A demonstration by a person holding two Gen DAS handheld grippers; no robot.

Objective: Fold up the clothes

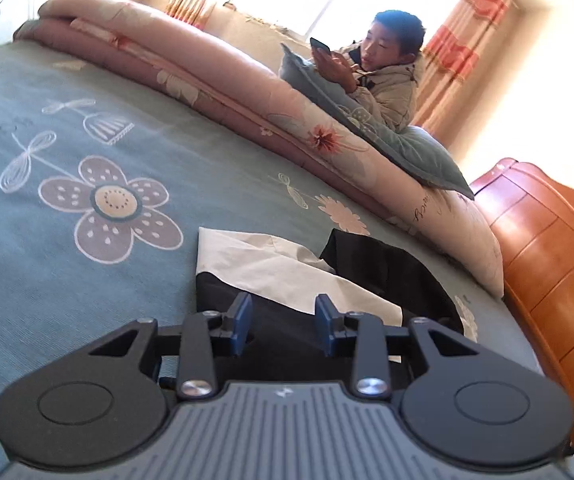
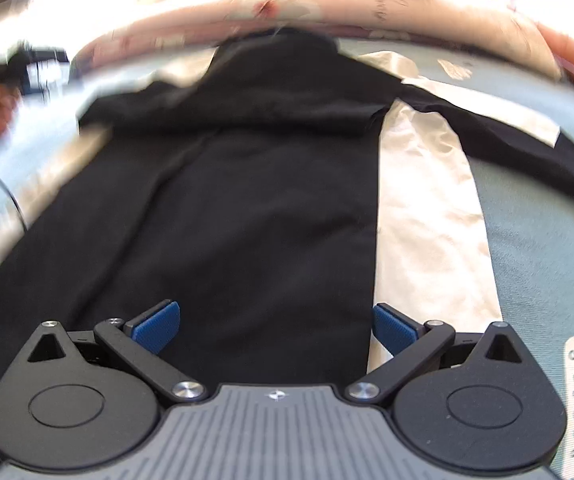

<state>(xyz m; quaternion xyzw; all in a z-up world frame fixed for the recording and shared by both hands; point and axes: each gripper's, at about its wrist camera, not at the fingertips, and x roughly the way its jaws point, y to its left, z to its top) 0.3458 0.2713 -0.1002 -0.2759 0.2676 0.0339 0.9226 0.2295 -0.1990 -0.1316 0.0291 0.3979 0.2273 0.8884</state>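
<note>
Jacket (image 2: 247,184), black and cream, fills mid-frame on the bed (image 2: 543,248), body flat, one sleeve outstretched upper right; folding remains. Both grippers' jaws gape, empty.

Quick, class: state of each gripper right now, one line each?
Left gripper: open, nothing held, over the black and cream garment.
Right gripper: wide open, nothing held, above the same garment.
</note>
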